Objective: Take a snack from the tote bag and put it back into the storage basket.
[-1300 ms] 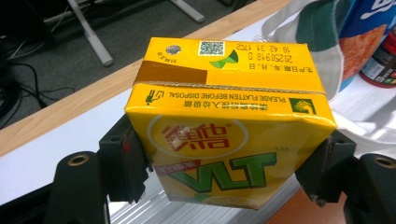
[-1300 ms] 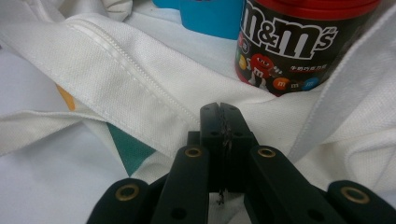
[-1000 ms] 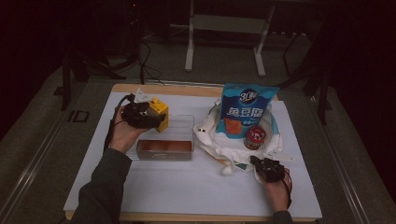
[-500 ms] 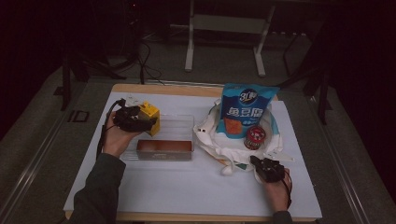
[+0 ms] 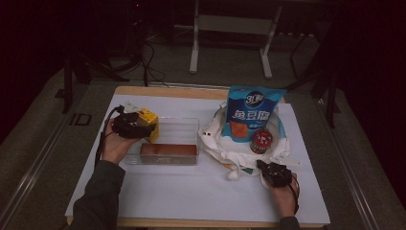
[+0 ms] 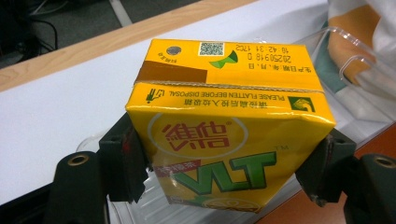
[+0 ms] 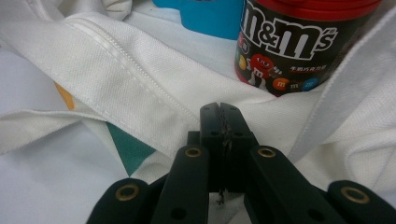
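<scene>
My left gripper (image 5: pixel 131 125) (image 6: pixel 229 172) is shut on a yellow VLT lemon tea carton (image 5: pixel 148 122) (image 6: pixel 229 140), its jaws pressed on the carton's two sides. The carton hangs over the left end of a clear plastic tray (image 5: pixel 184 125) (image 6: pixel 355 60). A long brown box (image 5: pixel 168 149) lies along the tray's near side. My right gripper (image 5: pixel 273 172) (image 7: pixel 219 109) is shut, its tips against the hem of a white cloth bag (image 5: pixel 225 143) (image 7: pixel 116 60). I cannot tell whether fabric is caught between them.
On the white bag lie a blue snack pouch (image 5: pixel 253 112) and a black and red M&M's can (image 5: pixel 262 140) (image 7: pixel 289 46), the can just beyond my right gripper. A white sheet (image 5: pixel 191 191) covers the wooden table.
My left gripper has carried the yellow carton leftward and slightly nearer, to the tray's left end. The right gripper has stayed at the bag's edge.
</scene>
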The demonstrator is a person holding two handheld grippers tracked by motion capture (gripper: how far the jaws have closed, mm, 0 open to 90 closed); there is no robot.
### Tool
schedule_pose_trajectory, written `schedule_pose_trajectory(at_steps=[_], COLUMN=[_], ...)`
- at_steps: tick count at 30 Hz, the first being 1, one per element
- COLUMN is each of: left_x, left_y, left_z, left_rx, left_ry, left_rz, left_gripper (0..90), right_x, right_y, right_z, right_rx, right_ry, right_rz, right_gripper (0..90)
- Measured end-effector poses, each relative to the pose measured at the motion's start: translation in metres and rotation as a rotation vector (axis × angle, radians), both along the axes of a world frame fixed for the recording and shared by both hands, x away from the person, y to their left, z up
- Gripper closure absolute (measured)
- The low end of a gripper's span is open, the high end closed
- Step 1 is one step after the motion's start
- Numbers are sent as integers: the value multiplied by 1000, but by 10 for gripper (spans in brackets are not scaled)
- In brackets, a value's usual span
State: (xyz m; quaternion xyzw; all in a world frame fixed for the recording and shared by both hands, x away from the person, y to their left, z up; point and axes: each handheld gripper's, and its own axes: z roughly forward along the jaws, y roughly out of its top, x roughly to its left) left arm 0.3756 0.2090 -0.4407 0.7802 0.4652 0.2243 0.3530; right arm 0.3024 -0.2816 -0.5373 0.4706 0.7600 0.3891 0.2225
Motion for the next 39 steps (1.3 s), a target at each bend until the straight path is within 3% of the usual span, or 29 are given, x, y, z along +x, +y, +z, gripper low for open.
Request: schedule_pose_trajectory(at_steps=[21,24,39], left_x=[7,7,-4], left_y=[7,5,15], left_z=[-22,-25,-28], left_rx=[60,86,86], left_ry=[78,85,102], left_rz=[14,4,-12], left_gripper=[283,283,276], right_x=[0,0,0], right_y=[0,0,0], right_z=[0,0,0], right_rx=[-2,-1,-2], right_ry=[-1,-1,-2], right_rz=[0,-1,-1], right_gripper=[892,892,891])
